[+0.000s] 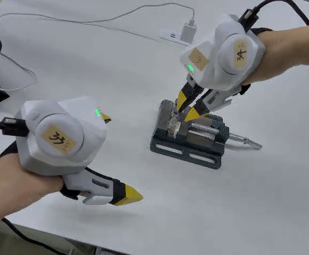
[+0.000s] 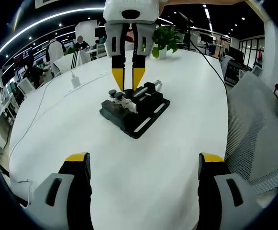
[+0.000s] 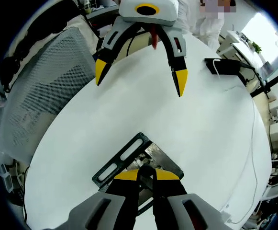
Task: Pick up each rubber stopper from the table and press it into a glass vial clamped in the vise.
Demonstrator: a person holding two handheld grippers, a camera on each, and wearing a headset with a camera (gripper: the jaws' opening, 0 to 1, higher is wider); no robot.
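Vise (image 1: 189, 139) is matt dark metal with a shiny steel screw (image 1: 240, 139), vials (image 1: 174, 125) clear glossy glass, rubber stopper (image 3: 146, 173) matt black, counter (image 1: 250, 207) smooth matt white.

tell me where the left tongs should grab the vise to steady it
Probably the vise body at its screw end, left gripper tongs straddling the two long sides from above. Its base lies flat on the table, leaving only the raised block to pinch, and the right gripper crowds the vials.
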